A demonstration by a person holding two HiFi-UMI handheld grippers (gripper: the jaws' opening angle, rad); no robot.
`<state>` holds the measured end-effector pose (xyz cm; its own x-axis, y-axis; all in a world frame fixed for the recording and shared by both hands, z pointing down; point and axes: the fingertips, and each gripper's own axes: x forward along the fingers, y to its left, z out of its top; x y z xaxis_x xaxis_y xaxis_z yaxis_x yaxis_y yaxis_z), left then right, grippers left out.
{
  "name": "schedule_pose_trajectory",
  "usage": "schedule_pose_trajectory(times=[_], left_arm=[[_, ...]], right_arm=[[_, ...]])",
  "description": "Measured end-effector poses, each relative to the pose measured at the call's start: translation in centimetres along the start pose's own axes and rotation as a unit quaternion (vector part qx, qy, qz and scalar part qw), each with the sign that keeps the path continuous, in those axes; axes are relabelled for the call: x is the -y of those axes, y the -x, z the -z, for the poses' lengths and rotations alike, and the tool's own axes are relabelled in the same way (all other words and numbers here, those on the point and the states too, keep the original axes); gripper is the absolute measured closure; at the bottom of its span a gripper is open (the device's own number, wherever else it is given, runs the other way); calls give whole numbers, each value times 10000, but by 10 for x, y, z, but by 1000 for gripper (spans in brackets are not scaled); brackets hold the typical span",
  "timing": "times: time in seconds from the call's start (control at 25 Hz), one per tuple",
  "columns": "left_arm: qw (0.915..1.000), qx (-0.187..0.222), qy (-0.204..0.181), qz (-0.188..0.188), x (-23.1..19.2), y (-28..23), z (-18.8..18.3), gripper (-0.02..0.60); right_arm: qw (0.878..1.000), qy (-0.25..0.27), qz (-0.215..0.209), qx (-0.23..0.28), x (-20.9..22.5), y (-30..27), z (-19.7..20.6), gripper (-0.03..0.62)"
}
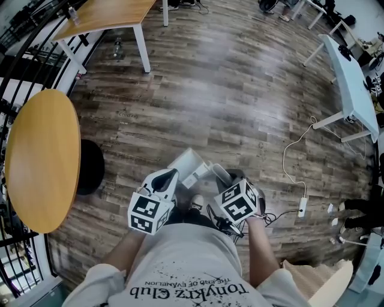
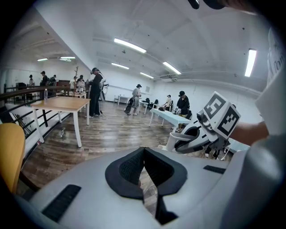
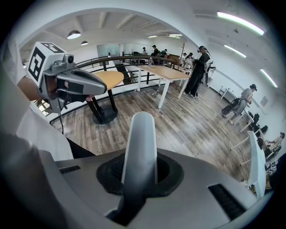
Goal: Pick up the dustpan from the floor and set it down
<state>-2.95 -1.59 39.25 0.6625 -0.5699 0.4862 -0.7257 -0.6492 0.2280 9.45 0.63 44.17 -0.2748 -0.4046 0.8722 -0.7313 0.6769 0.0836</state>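
Note:
The white dustpan (image 1: 187,163) hangs above the wood floor just in front of me. Its long white handle (image 3: 142,143) runs up between the jaws of my right gripper (image 3: 139,172), which is shut on it. In the head view the right gripper (image 1: 219,174) is right of the pan, with its marker cube near my waist. My left gripper (image 1: 170,176) hovers beside the pan's left edge. Its dark pads (image 2: 134,167) meet at the tips with nothing between them. The pan's body is hidden from both gripper views.
A round wooden table (image 1: 42,156) on a black base (image 1: 90,166) stands at my left by a black railing. A rectangular wooden table (image 1: 108,15) is far left and a white table (image 1: 354,84) at right. A power strip (image 1: 303,207) with cable lies right. Several people stand far off.

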Motion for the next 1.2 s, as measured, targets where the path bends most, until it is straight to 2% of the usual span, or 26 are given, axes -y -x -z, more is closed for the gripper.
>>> schedule_pose_trajectory(times=[0.24, 0.6, 1.2], left_arm=[[10000, -64, -9, 6, -2, -3, 7, 558], [9995, -156, 135, -221, -30, -9, 20, 558], [9993, -277, 259, -62, -37, -30, 31, 558]], right_arm=[[10000, 48, 46, -13, 4, -11, 4, 539], [9999, 63, 150, 6, 11, -34, 6, 539], [9997, -84, 228, -48, 26, -83, 10, 539]])
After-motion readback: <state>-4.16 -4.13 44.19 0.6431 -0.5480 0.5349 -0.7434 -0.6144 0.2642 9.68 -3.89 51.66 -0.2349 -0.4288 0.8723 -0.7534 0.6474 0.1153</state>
